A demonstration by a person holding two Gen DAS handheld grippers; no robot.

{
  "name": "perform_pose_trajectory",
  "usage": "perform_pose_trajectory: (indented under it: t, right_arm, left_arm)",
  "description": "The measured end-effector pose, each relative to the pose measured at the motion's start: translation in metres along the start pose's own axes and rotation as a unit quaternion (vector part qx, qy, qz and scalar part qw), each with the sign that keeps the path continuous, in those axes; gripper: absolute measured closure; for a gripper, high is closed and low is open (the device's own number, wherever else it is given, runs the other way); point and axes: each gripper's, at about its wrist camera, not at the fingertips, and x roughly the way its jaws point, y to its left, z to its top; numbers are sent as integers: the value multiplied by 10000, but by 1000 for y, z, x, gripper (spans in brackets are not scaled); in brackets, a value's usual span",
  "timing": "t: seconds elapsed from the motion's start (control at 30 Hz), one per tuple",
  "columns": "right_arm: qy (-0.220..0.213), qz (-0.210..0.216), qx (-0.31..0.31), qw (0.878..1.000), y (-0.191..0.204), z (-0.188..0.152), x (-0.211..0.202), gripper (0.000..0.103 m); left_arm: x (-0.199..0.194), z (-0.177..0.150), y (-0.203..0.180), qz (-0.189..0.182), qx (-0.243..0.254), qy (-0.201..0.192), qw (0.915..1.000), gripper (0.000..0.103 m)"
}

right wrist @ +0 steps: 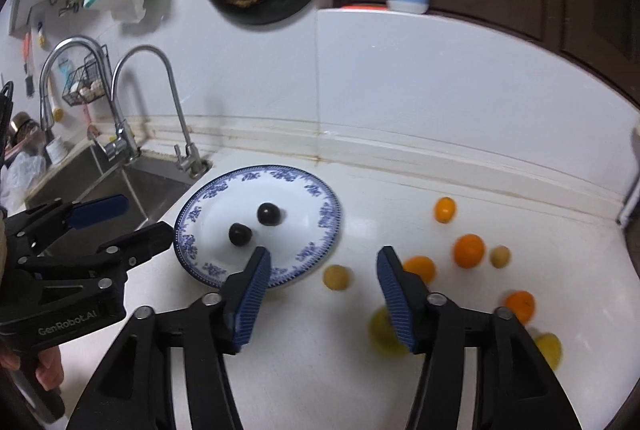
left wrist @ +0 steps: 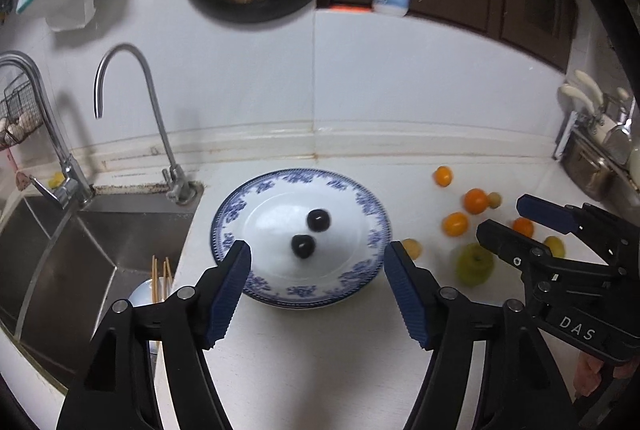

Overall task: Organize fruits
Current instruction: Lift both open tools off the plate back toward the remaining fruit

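Fruits point(right wrist: 468, 250) loose on counter point(right wrist: 320, 370) look light, round, roll-prone, so pinch across middle; both grippers' fingers point(right wrist: 252, 298) wide, empty.

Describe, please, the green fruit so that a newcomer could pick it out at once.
Start at the blue-patterned plate beside the sink; loose fruit lies on the counter to its right. The green apple is nearest the camera there: the biggest piece, and the only green one among the smaller orange and yellowish ones.

Green apple point(right wrist: 383, 334) blurred, part-hidden behind jaws
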Motion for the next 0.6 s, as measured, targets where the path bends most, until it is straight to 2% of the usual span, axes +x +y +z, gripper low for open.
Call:
perform_pose_trajectory:
  t: [0.13,0.27,0.37,0.47,0.6]
  right_arm:
    - [-128,-96,86,9998,-10,-3,-26,44]
    - [-299,-287,142,9990,-20,-7,-48,34]
    - [-409,-427,258,9979,-31,-11,-65,32]
    - [-457,-607,345,9965,-40,-15,-77,26]
    - [-478,-849,459,9942,-54,-23,-91,26]
  left_arm:
    - [-17,2,-14,-140,13,-119,9998,23]
    - [-32,4,-31,-245,52,-235,9994,14]
    - [-38,5,-44,-315,175,-284,9989,12]
    - [-42,6,-58,-404,329,-346,9980,9]
    - [-46,7,-73,-501,435,-393,9970,5]
